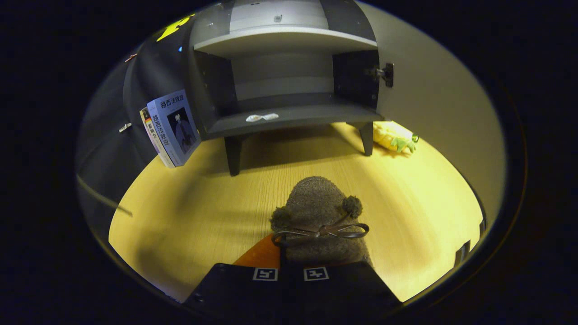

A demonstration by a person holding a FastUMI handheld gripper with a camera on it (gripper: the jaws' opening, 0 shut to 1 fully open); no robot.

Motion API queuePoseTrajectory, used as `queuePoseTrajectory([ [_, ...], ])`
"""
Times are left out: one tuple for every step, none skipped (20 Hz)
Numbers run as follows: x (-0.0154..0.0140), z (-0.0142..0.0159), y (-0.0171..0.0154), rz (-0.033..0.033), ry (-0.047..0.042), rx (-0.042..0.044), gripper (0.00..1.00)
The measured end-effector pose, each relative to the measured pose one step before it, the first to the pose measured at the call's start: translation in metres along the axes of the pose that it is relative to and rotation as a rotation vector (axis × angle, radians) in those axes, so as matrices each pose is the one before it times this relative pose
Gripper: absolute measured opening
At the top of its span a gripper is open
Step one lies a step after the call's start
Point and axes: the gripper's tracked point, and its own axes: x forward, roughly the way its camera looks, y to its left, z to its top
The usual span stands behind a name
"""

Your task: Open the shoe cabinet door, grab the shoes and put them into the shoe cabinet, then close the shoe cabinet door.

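Grey-brown fuzzy shoe (pixel 318 212), toe pointing ahead toward the cabinet, two pompoms and a thin brown bow across the upper. Pinched at its near end by the gripper (pixel 290 274), fingers drawn close together with only a narrow gap between the two marker squares; looks like a grip on the heel or collar edge, though the contact itself is hidden under the black finger bodies. Orange lining or insole (pixel 259 256) peeking out just left of the fingers. Appears carried slightly above the wooden floor (pixel 180 207), judging by the soft blur around it, but hard to be sure.

Straight ahead, beyond the shoe: shoe cabinet (pixel 289 81), dark with pale shelves, standing on short legs. Door (pixel 433 104) already swung wide to the right, hinge plate showing at the opening's edge. Lower shelf (pixel 316 115) open and reachable, a small white packet (pixel 262 117) lying near its front left. Two books (pixel 174 128) leaning against the cabinet's left side; a yellow and green plush toy (pixel 395 136) on the floor by the right leg, behind the door.

Step in hand, by judgement: carrying the shoe in. Best done by lifting enough for the toe to clear the shelf lip, keeping the squeeze firm so the soft upper cannot slip, aiming right of the packet, pushing well in so the door can close later
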Motion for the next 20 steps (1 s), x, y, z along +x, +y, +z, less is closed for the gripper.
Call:
queuePoseTrajectory([
  [-0.00336, 0.0134, 0.00002, 0.00435, -0.01112, 0.01524, 0.06],
  [-0.00503, 0.01534, -0.00024, 0.00343, -0.01407, 0.01416, 0.06],
  [-0.0059, 0.01559, -0.00188, -0.00273, -0.01766, 0.00648, 0.06],
  [-0.00695, 0.01659, -0.0006, -0.00251, -0.02095, -0.00037, 0.06],
  [-0.00665, 0.01588, 0.00097, 0.00083, -0.02328, -0.00633, 0.06],
  [-0.00687, 0.01616, 0.00206, 0.005, -0.02437, -0.01019, 0.06],
  [-0.00677, 0.01485, 0.00165, 0.0034, -0.02416, -0.01319, 0.06],
  [-0.00583, 0.01516, 0.00109, 0.00166, -0.02089, -0.01313, 0.06],
  [-0.00472, 0.01217, 0.00107, 0.00086, -0.01778, -0.01165, 0.06],
  [-0.00434, 0.01215, -0.00018, -0.00192, -0.01239, -0.00699, 0.06],
  [-0.00367, 0.01156, -0.00042, -0.00068, -0.00809, -0.00184, 0.06],
  [-0.00309, 0.01258, 0.00031, 0.00071, -0.00864, 0.00265, 0.06],
  [-0.00267, 0.0126, -0.00048, -0.00097, -0.01113, 0.00263, 0.06],
  [-0.00283, 0.01459, -0.00096, -0.00017, -0.01515, 0.00322, 0.06],
  [-0.00114, 0.01418, -0.00099, -0.0012, -0.01711, 0.00359, 0.06],
  [-0.0006, 0.01355, -0.0012, -0.00214, -0.01294, 0.00381, 0.06],
  [-0.00075, 0.01404, -0.00128, -0.00316, -0.01499, 0.00344, 0.06],
  [0.00082, 0.01321, -0.00131, -0.00422, -0.01467, 0.00267, 0.06],
  [0.00032, 0.01302, -0.00132, -0.00249, -0.01254, 0.00008, 0.06],
  [0.00251, 0.01154, -0.00129, -0.00166, -0.00904, -0.00162, 0.06],
])
